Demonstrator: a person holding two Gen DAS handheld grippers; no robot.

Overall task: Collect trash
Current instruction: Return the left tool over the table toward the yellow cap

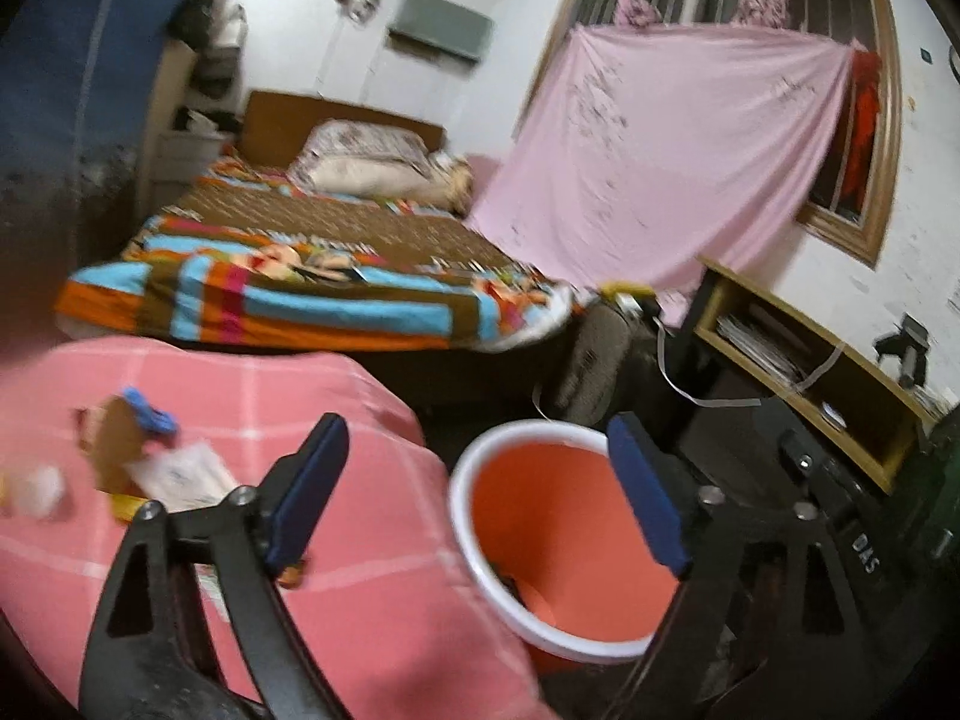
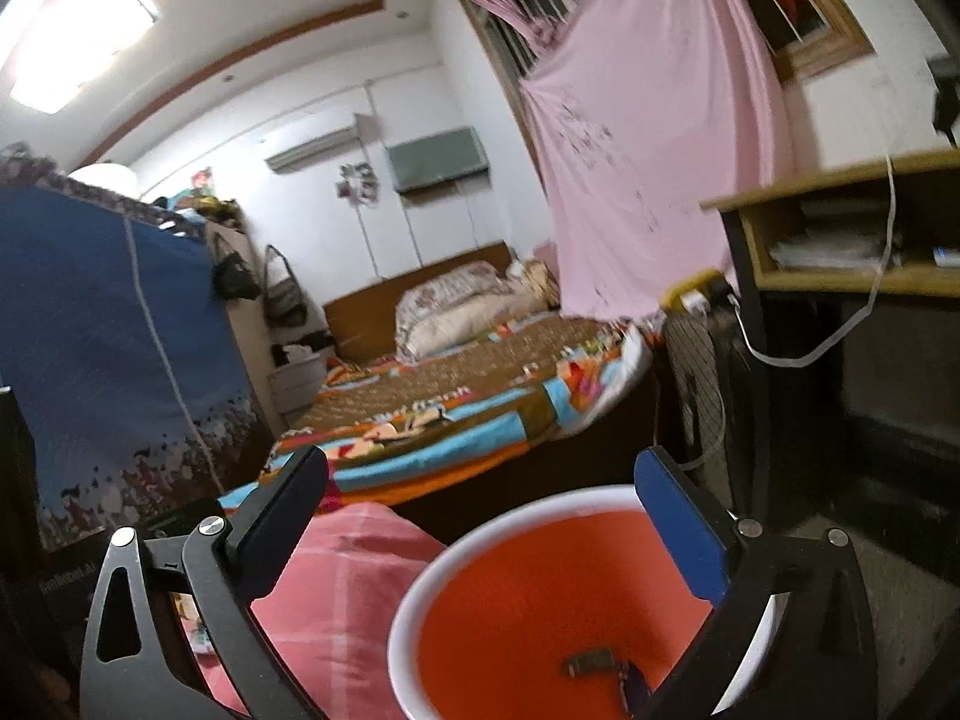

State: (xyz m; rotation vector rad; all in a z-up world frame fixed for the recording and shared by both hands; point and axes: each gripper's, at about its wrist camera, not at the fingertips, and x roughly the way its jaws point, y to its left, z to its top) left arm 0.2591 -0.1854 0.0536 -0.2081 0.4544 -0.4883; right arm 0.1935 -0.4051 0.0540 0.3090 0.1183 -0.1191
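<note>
An orange bucket (image 1: 558, 516) with a white rim stands on the floor beside a surface covered in pink checked cloth (image 1: 336, 420). On the cloth at the left lie a brown scrap with a blue bit (image 1: 123, 438), a white wrapper (image 1: 180, 474) and a crumpled white wad (image 1: 42, 489). My left gripper (image 1: 474, 438) is open and empty, spanning the cloth's edge and the bucket. In the right wrist view the bucket (image 2: 540, 582) sits just below my right gripper (image 2: 480, 462), which is open wide with nothing in it. Small dark scraps (image 2: 591, 663) lie at the bucket's bottom.
A bed with a striped blanket (image 1: 288, 294) lies beyond the bucket. A pink sheet (image 1: 660, 150) hangs over the window. A wooden desk with a shelf (image 1: 798, 354) and a cable stands at the right, a fan (image 1: 600, 354) beside it. A blue fabric wardrobe (image 2: 108, 330) is at the left.
</note>
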